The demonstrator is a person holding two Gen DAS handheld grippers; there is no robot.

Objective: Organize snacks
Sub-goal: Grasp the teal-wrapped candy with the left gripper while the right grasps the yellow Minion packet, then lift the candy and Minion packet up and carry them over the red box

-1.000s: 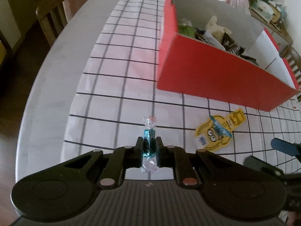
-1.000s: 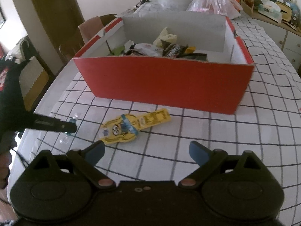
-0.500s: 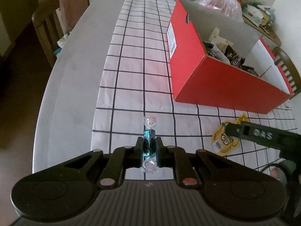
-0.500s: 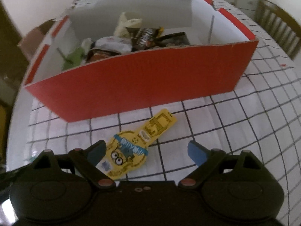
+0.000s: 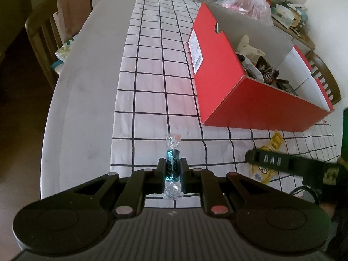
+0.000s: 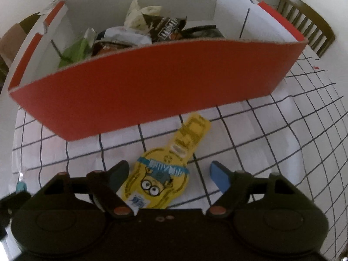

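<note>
The left gripper (image 5: 173, 174) pinches a teal sweet in clear twisted wrapper (image 5: 172, 165), near the checked tablecloth's (image 5: 152, 87) front edge; its slick film could slip. The right gripper (image 6: 167, 175), jaws wide but closing, straddles the flat yellow cartoon-printed snack pouch (image 6: 165, 174) before the red cardboard box (image 6: 152, 87); its fingers may skid over it.
</note>
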